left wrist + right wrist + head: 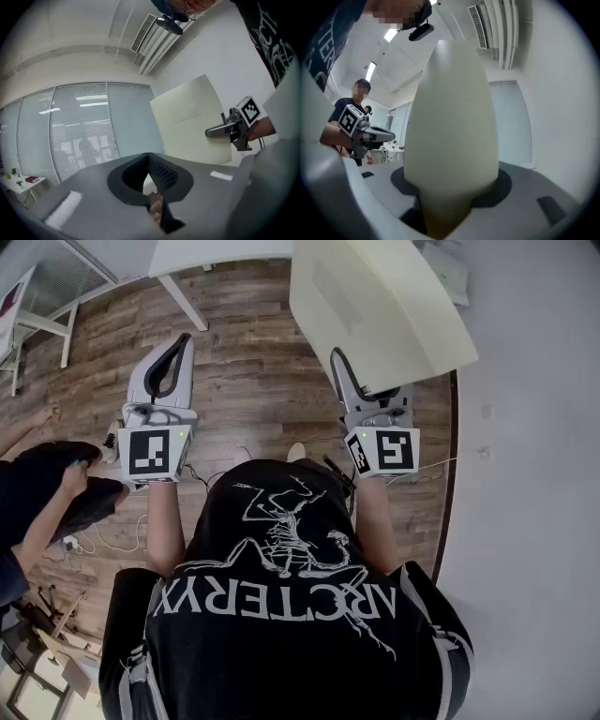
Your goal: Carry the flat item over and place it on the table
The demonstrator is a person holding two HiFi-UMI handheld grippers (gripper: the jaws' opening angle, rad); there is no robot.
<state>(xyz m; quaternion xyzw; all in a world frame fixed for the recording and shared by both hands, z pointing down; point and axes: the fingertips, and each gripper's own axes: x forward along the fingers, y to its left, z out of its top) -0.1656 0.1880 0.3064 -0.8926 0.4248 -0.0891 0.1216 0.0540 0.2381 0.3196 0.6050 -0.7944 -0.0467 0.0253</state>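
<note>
A flat cream board (375,306) stands on edge in front of me, held up off the floor. My right gripper (349,379) is shut on its lower edge. In the right gripper view the board (454,117) fills the middle and is wedged between the jaws of the right gripper (450,192). My left gripper (176,351) hangs to the left, well apart from the board, shut with nothing in it; its tips meet in the left gripper view (149,157). That view also shows the board (190,122) and the right gripper (221,131) on it.
A white table (216,254) stands ahead over the wood floor (253,352). Close on my right is a white wall (534,474). A person (42,493) crouches at the left, with cables (103,535) on the floor beside them. Blinds (79,131) cover the windows.
</note>
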